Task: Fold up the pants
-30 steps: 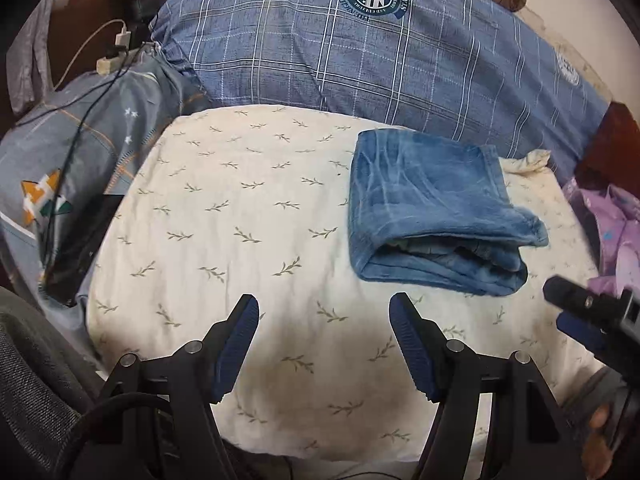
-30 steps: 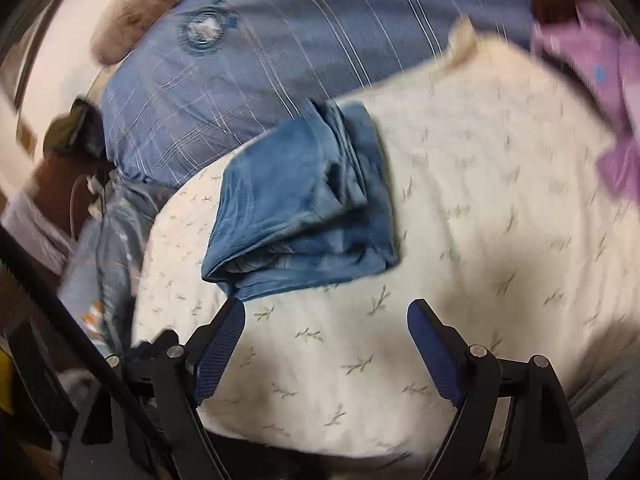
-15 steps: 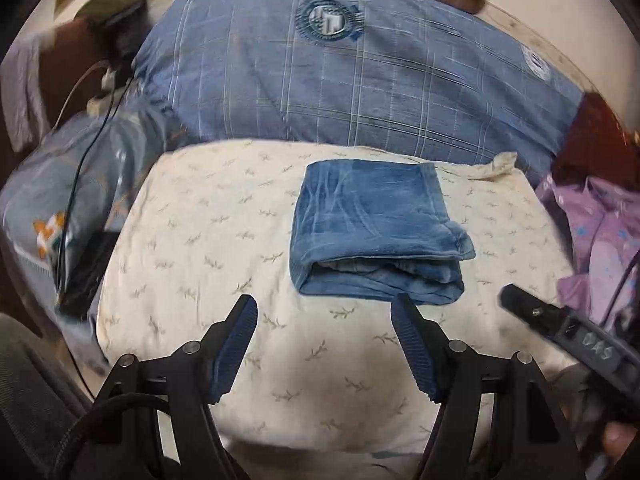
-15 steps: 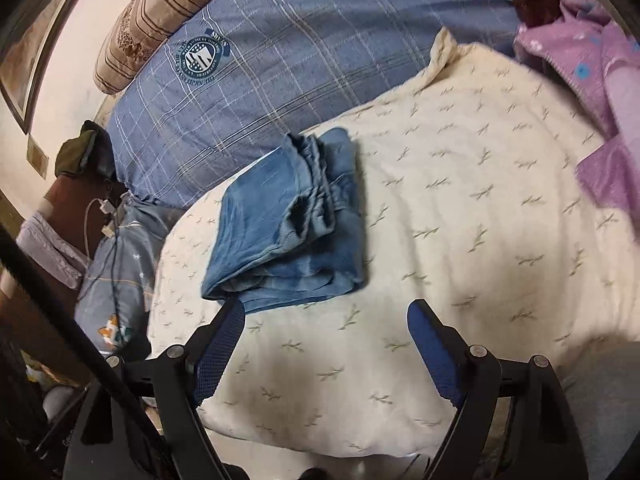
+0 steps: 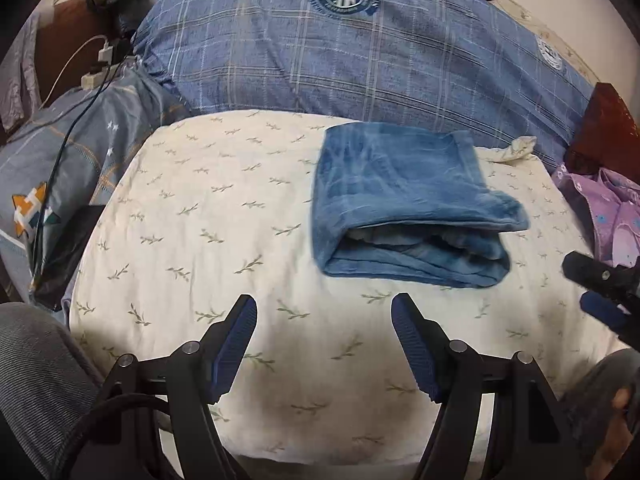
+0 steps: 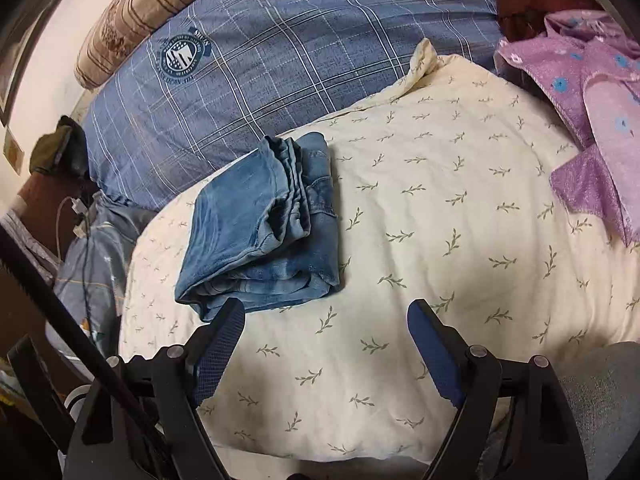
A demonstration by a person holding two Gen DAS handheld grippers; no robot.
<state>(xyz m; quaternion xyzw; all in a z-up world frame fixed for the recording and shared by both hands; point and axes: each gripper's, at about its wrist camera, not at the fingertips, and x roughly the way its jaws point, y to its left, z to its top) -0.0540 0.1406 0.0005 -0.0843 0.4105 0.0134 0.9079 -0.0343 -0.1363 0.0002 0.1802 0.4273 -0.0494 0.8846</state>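
Observation:
Blue denim pants [image 5: 404,200] lie folded into a compact rectangle on a cream leaf-print cushion [image 5: 208,208]. They also show in the right wrist view [image 6: 260,232], stacked in layers on the cushion [image 6: 460,240]. My left gripper [image 5: 324,344] is open and empty, above the cushion just in front of the pants. My right gripper [image 6: 326,352] is open and empty, near the pants' front corner; its tip also shows at the right edge of the left wrist view [image 5: 600,292].
A blue plaid duvet [image 5: 360,48] lies behind the cushion. A purple flowered garment [image 6: 592,112] sits to the right. A power strip with cables [image 5: 100,68] and a patterned grey-blue pillow [image 5: 60,152] lie to the left. A striped pillow [image 6: 148,8] is at the back.
Both grippers have shifted their view; the left moved closer to the cushion and pants. The folded pants have not moved. Both grippers stay open.

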